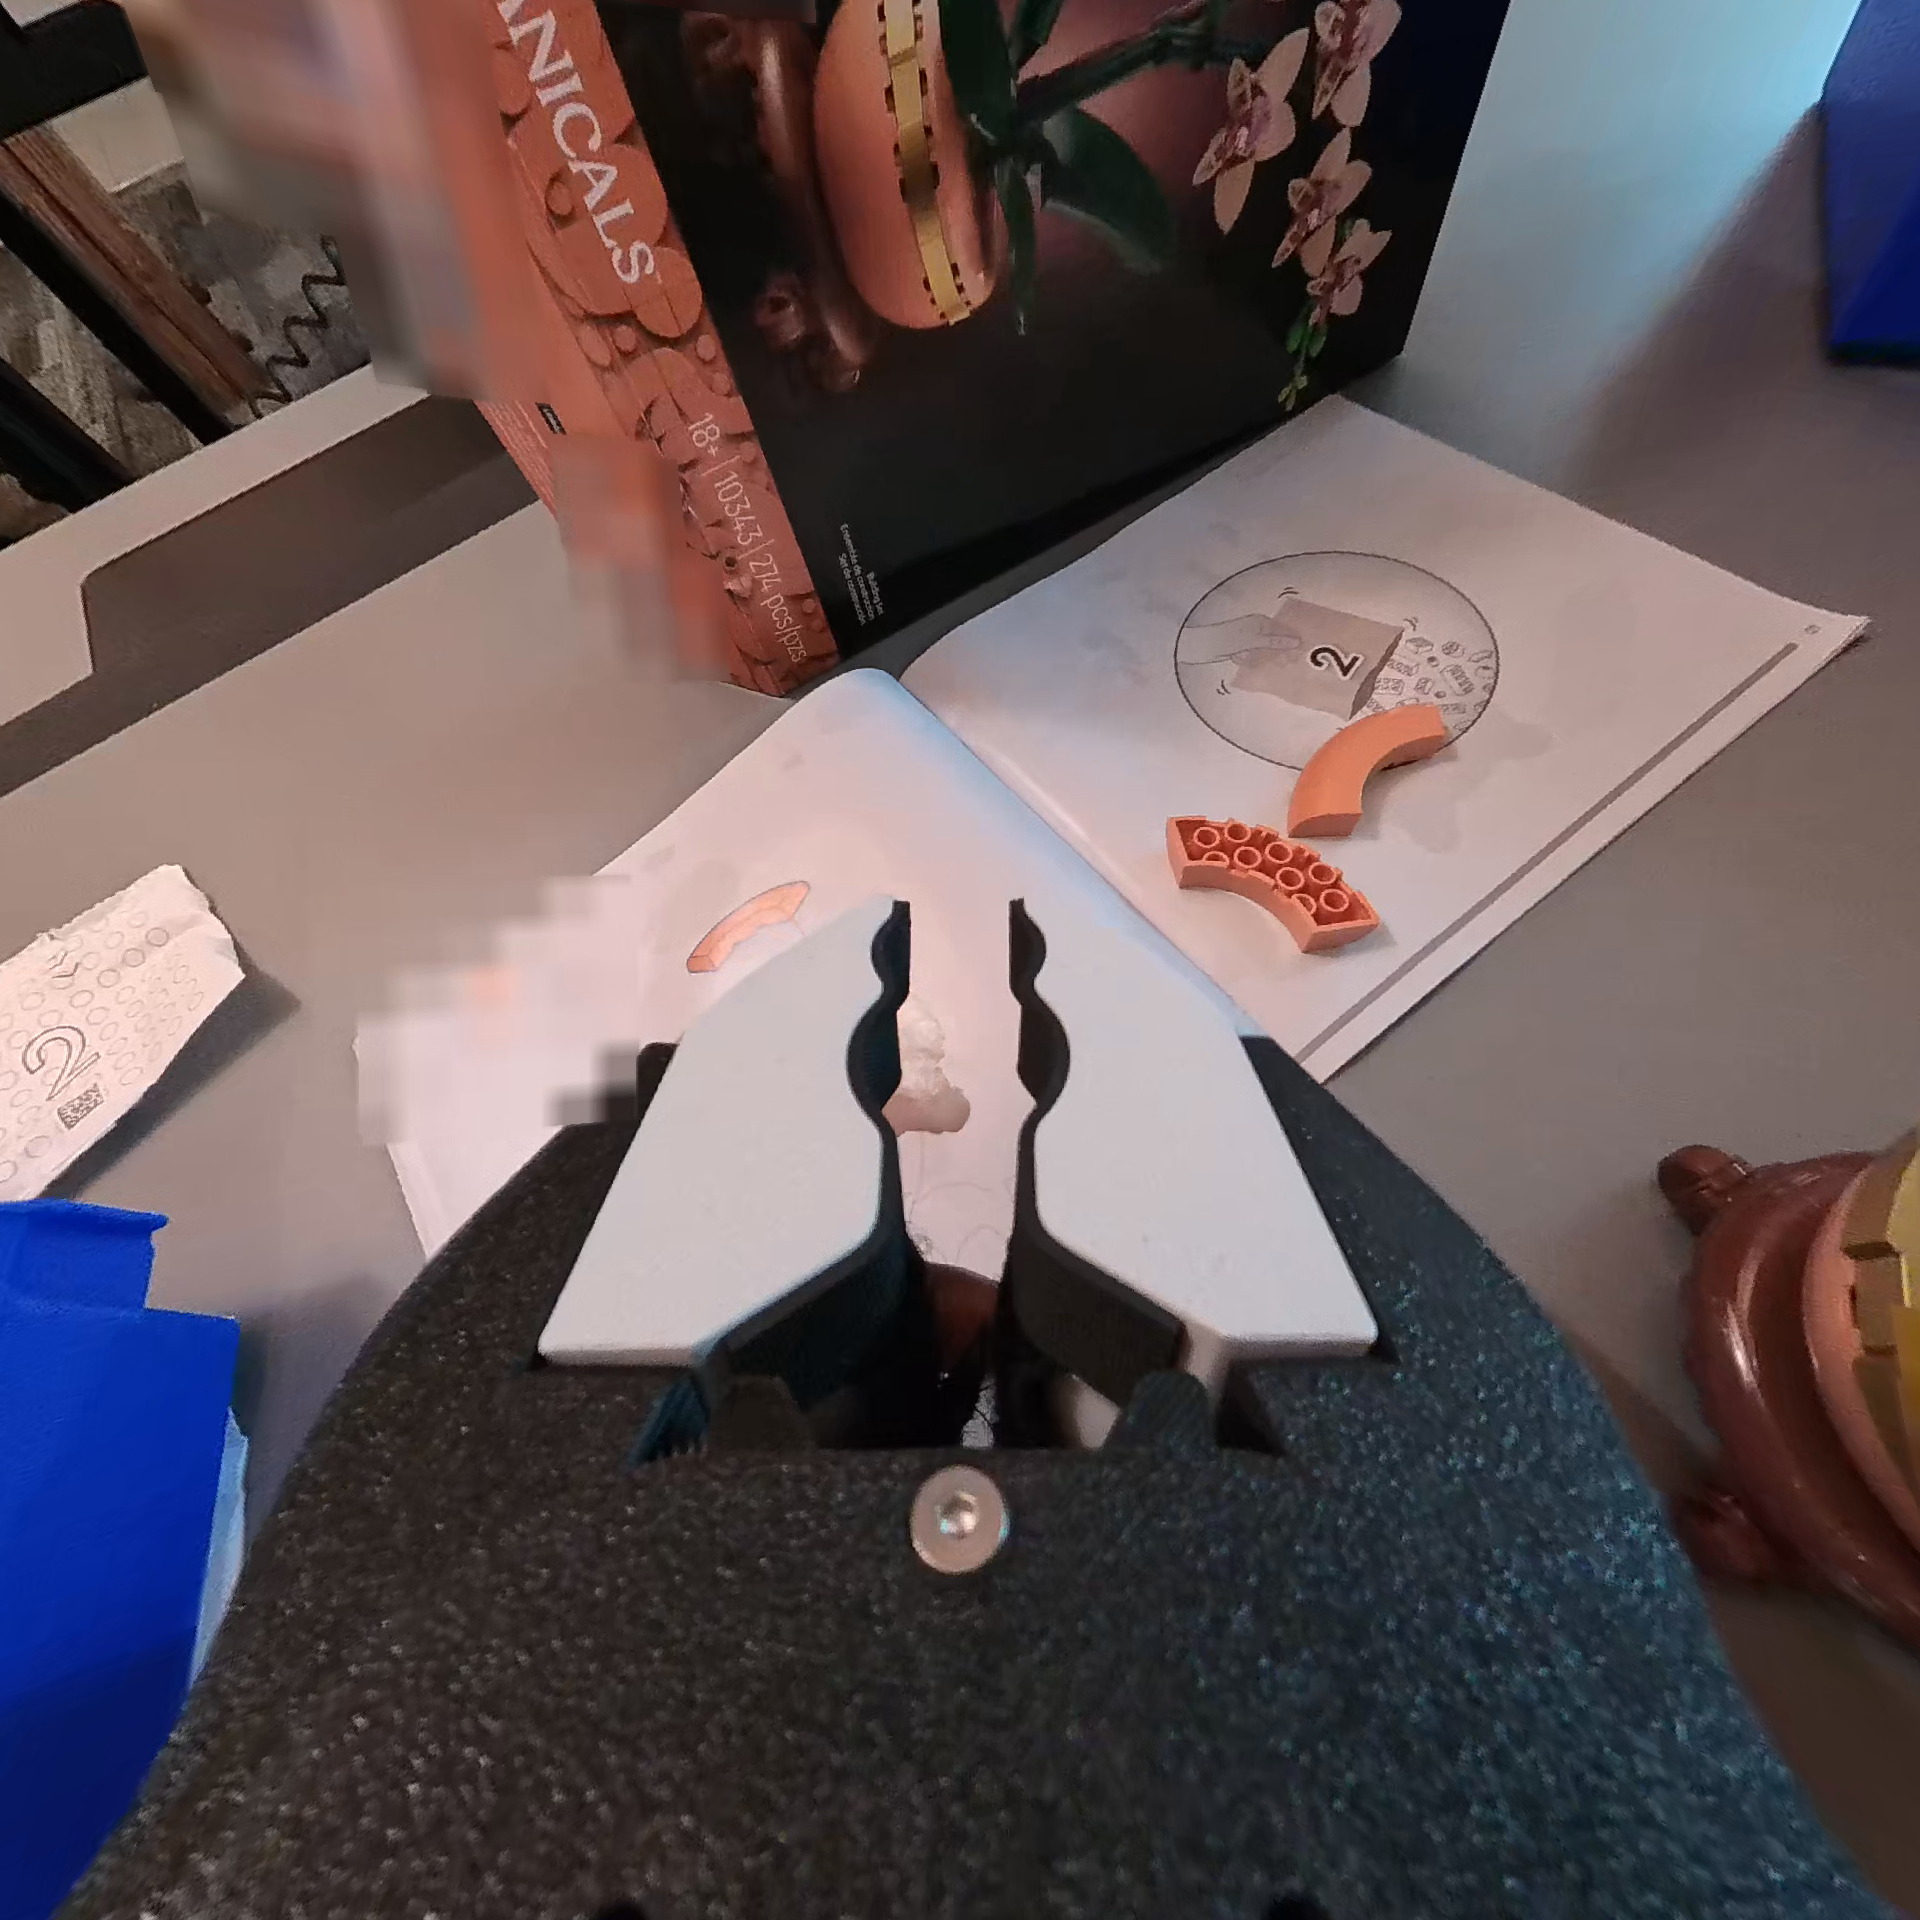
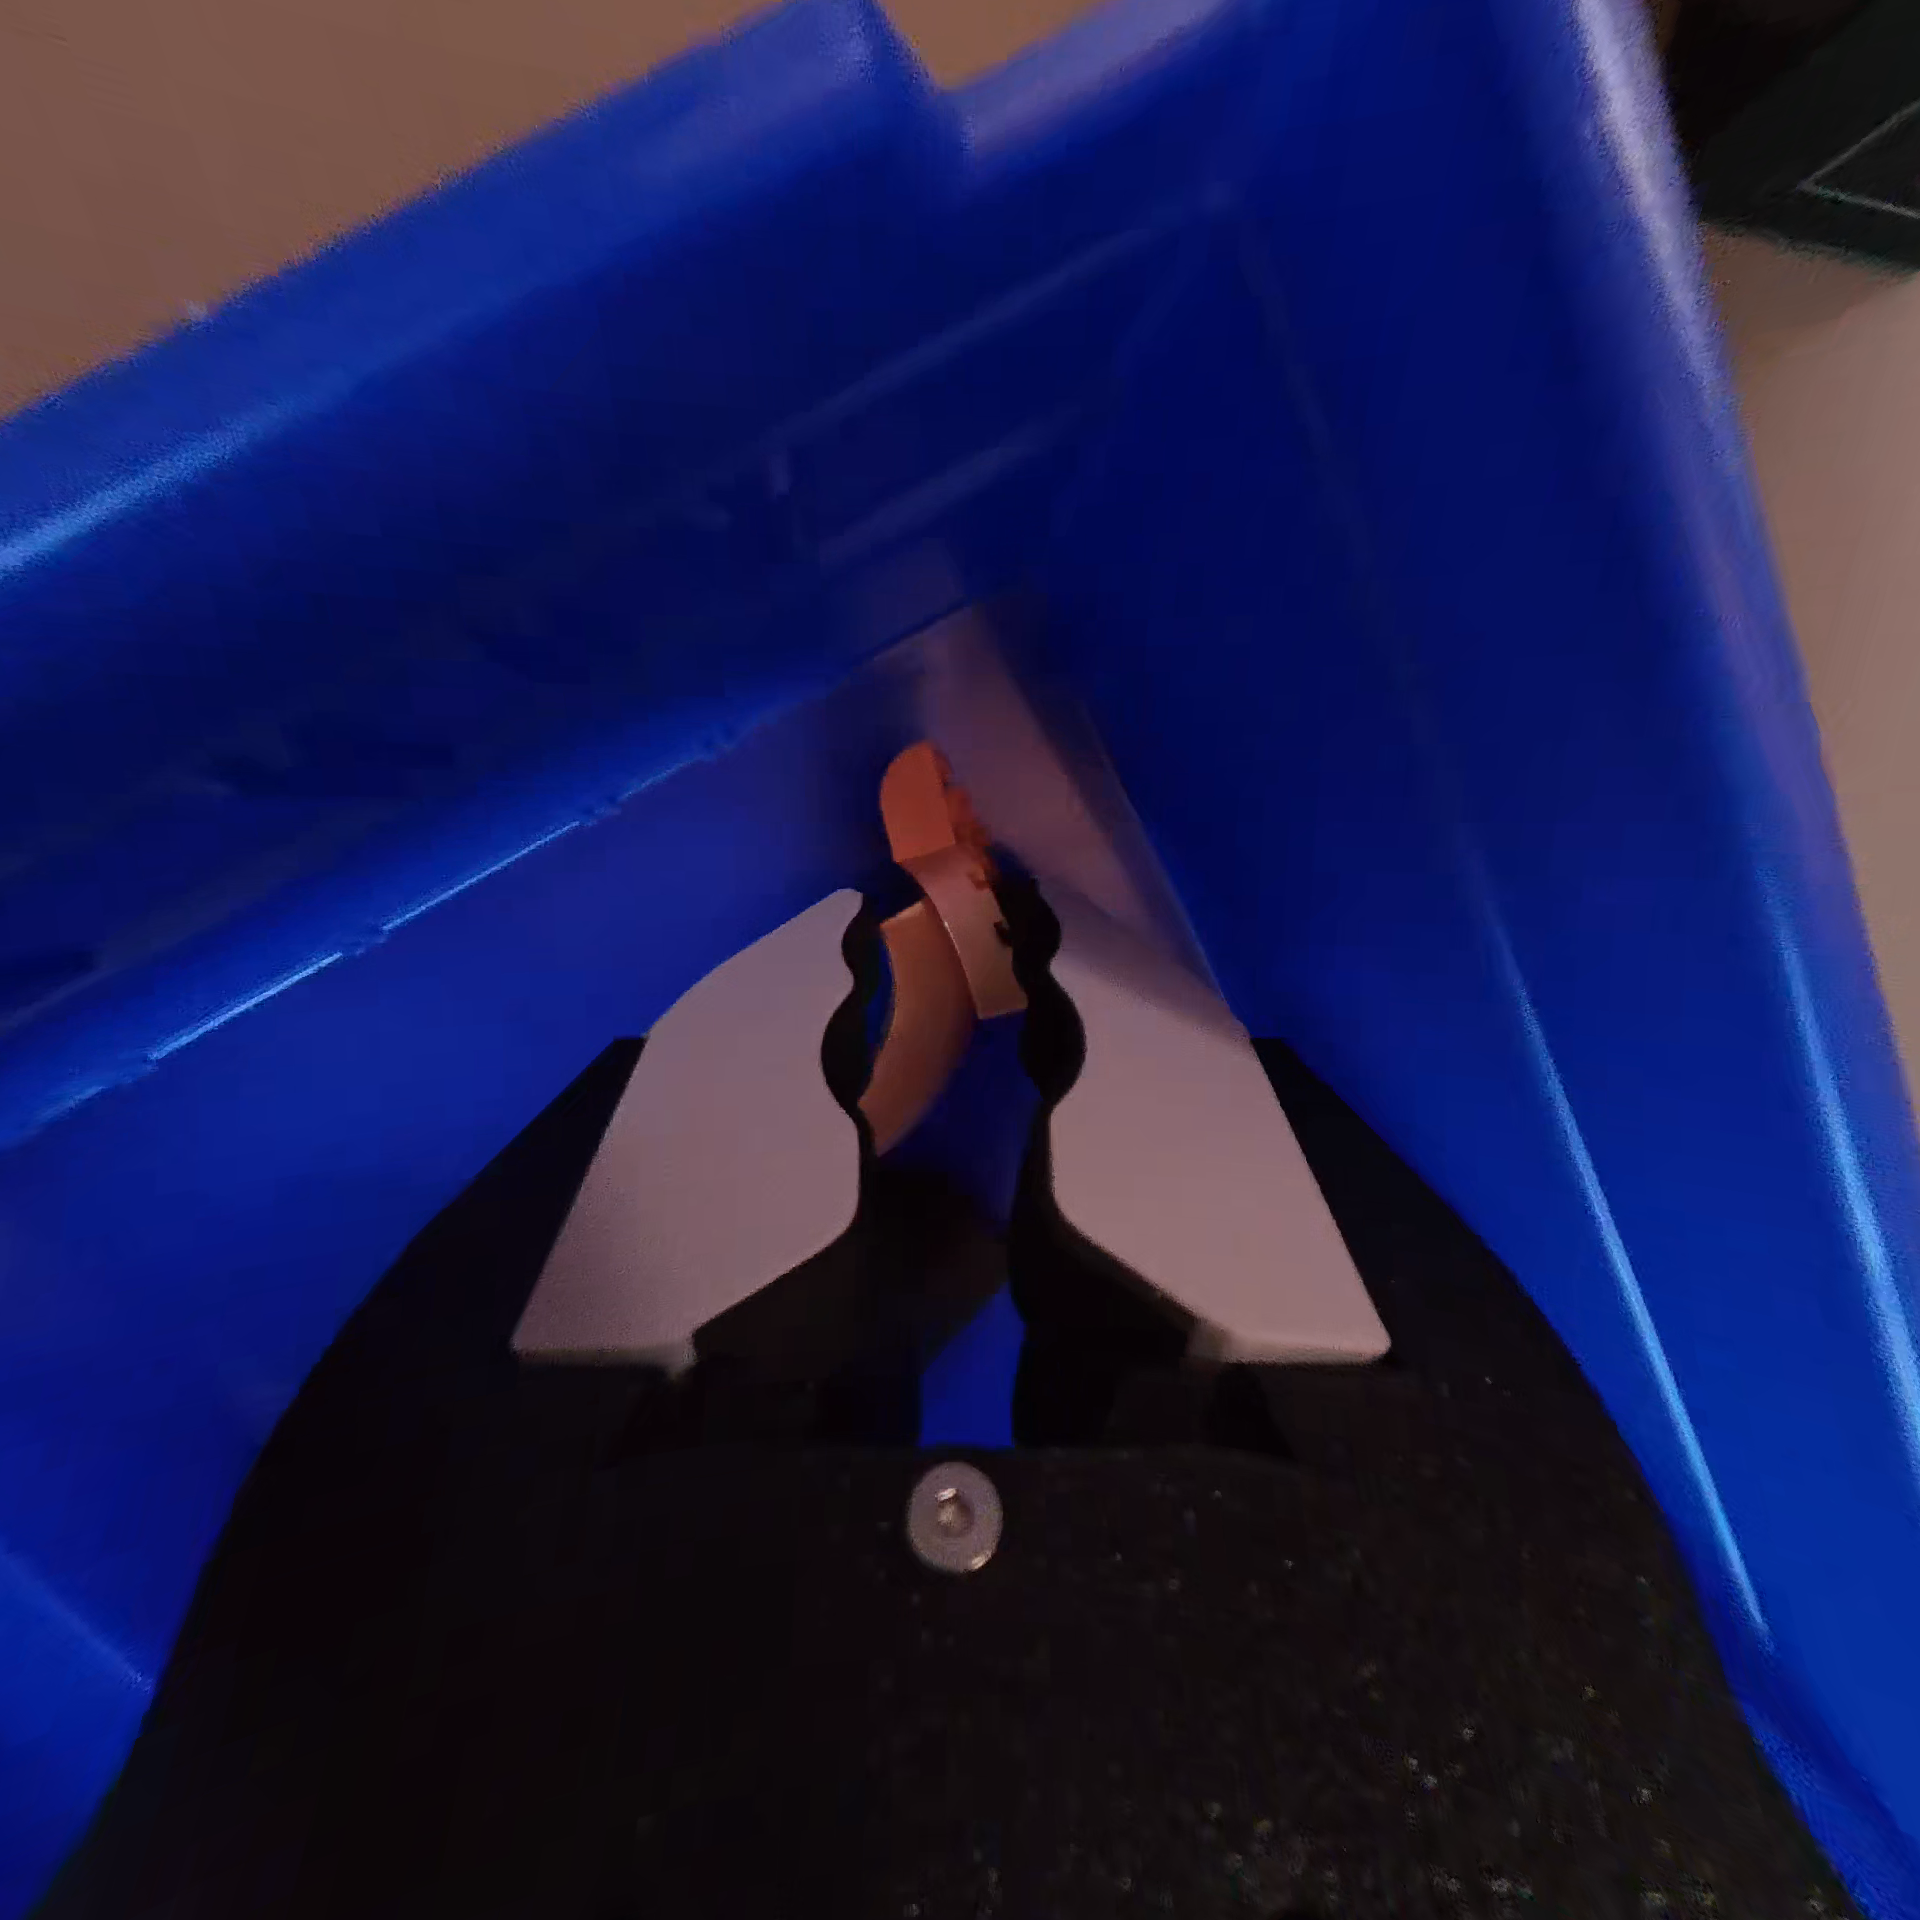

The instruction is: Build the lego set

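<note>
In the left wrist view, my left gripper (image 1: 958,920) hovers over the open instruction booklet (image 1: 1143,644). Its jaws stand a little apart with nothing between them. Two curved salmon-coloured bricks lie on the booklet's right page: one studs-up (image 1: 1273,878), one smooth side up (image 1: 1361,769). In the right wrist view, my right gripper (image 2: 940,899) is inside a blue bin (image 2: 623,520), shut on a curved salmon brick (image 2: 914,805) that sticks up past the fingertips.
The set's box (image 1: 935,312) stands behind the booklet. A partly built brown pot (image 1: 1808,1382) sits at the right edge. A torn white paper bag (image 1: 94,1029) lies at the left, with a blue bin (image 1: 94,1455) below it and another blue object (image 1: 1870,187) at the top right. There is about 40 centimeters between the tips of the two grippers.
</note>
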`<state>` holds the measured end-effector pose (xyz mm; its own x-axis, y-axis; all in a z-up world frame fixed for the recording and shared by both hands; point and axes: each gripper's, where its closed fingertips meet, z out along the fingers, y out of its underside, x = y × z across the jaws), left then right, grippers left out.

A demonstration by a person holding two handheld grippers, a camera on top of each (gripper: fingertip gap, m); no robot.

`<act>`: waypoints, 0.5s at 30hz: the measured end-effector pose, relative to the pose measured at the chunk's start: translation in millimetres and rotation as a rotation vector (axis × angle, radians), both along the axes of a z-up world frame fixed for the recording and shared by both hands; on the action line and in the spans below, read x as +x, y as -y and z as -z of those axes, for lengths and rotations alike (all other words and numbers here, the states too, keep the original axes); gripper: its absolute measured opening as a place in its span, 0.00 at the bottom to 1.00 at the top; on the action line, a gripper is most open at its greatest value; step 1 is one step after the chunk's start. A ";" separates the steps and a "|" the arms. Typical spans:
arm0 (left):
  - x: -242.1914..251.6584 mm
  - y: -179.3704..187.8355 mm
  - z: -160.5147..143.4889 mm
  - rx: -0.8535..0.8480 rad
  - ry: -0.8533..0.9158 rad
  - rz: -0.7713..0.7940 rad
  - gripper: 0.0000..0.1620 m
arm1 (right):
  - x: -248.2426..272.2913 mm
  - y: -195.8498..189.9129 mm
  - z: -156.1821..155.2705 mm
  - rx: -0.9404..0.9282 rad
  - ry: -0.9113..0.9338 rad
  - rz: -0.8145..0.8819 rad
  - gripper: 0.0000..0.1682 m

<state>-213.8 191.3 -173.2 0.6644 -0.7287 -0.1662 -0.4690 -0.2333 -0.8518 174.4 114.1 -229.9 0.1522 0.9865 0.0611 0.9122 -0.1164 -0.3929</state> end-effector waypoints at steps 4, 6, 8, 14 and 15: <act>-3.6 0.3 -6.2 0.022 0.025 0.018 0.11 | 2.5 -1.2 -23.5 0.066 -0.069 0.097 0.06; -5.4 0.2 -9.0 0.032 0.046 0.029 0.11 | 7.0 0.4 -26.7 0.088 -0.061 0.133 0.06; -7.3 0.7 -11.0 0.041 0.066 0.040 0.11 | 9.4 1.5 -27.6 0.101 -0.056 0.172 0.06; -22.9 10.2 -17.8 0.088 0.081 0.061 0.11 | -2.9 -1.2 -80.4 0.200 -0.152 0.309 0.06; -27.7 12.0 -19.3 0.099 0.084 0.057 0.11 | -10.9 -3.1 -97.4 0.233 -0.176 0.323 0.06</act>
